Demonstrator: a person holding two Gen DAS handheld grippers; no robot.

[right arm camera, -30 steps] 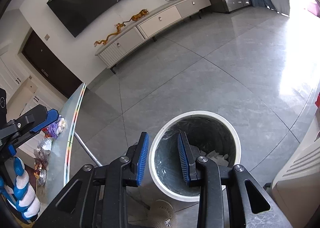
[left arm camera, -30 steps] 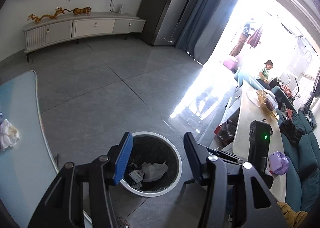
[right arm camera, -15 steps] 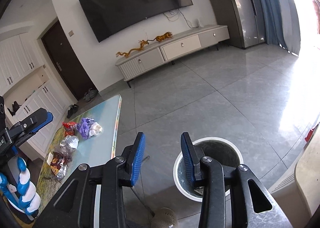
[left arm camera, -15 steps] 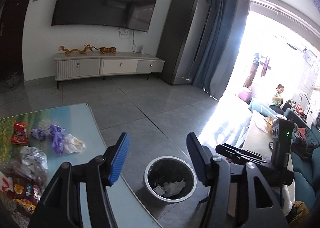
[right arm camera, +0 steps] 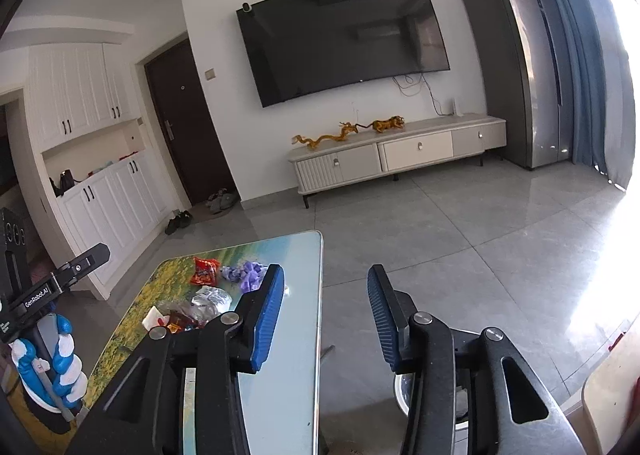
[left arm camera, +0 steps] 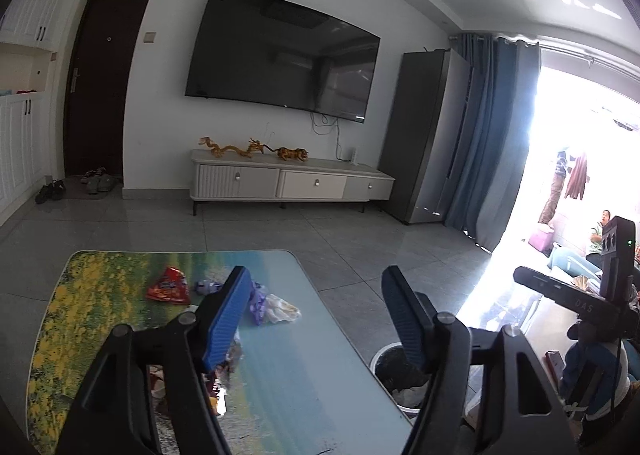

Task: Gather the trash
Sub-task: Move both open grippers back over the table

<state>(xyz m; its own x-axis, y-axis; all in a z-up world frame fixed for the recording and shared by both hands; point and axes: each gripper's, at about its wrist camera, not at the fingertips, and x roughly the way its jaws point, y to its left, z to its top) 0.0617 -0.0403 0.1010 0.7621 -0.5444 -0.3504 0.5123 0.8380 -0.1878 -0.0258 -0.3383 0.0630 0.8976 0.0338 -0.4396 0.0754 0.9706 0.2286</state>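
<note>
Several pieces of trash lie on the low table (left arm camera: 288, 387): a red snack wrapper (left arm camera: 168, 287), a purple wrapper (left arm camera: 258, 301) and a white crumpled tissue (left arm camera: 282, 309). In the right wrist view the same red wrapper (right arm camera: 206, 270), purple wrapper (right arm camera: 250, 273) and a silver foil bag (right arm camera: 210, 297) lie on the table (right arm camera: 288, 383). A white bin (left arm camera: 390, 375) with a dark liner and trash inside stands on the floor beside the table. My left gripper (left arm camera: 316, 319) is open and empty above the table. My right gripper (right arm camera: 326, 315) is open and empty above the table's edge.
A TV cabinet (left arm camera: 292, 183) with gold figurines stands under a wall TV (left arm camera: 280, 71). A grey fridge (left arm camera: 428, 135) and blue curtains stand to the right. White cupboards (right arm camera: 100, 183) and a dark door are on the left. Grey tile floor lies between.
Both grippers have lifted and tilted up away from the bin. The table with its trash has come into view; the bin has dropped to the lower edge. Both stay open and empty.
</note>
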